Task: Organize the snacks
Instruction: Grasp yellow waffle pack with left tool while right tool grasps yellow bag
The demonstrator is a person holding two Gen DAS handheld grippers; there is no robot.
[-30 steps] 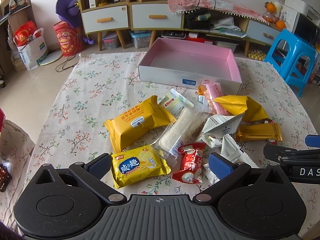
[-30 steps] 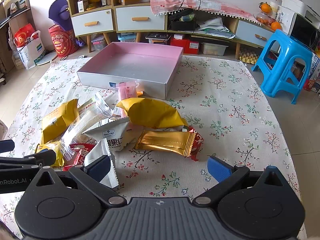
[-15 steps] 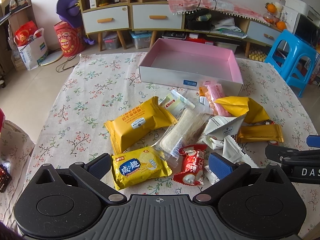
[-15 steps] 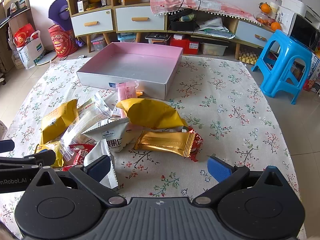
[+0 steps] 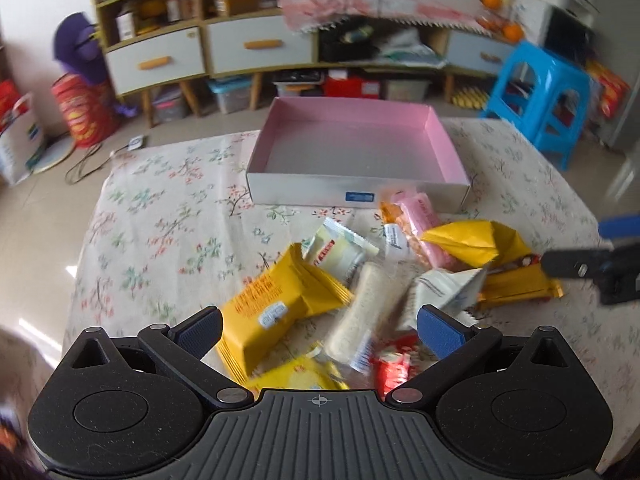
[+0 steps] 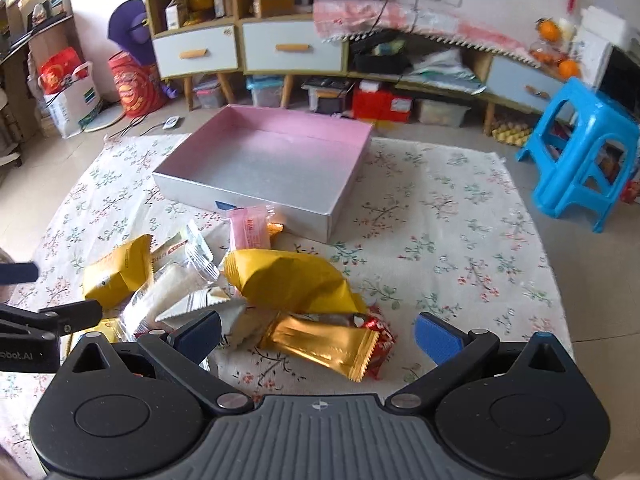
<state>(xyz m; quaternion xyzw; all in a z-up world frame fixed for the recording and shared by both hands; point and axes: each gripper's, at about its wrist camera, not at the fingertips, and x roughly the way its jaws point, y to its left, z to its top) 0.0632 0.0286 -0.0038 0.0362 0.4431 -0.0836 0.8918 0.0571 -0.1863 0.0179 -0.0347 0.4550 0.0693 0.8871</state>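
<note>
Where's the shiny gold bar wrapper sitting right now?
In the right wrist view, the shiny gold foil bar wrapper lies on the floral tablecloth between the open right gripper fingers, just before the big yellow crumpled packet, overlapping a red wrapper.

Assorted wrapped snacks [image 6: 256, 300], among them yellow packets [image 5: 276, 308], a gold bar [image 6: 320, 340] and a pink packet [image 6: 250, 232], lie heaped on the bench just before an open, empty pink-lined box [image 6: 272, 160].

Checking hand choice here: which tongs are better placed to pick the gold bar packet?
Right tongs: open, with the gold bar packet directly between their fingers. Left tongs hang over other snacks.
</note>
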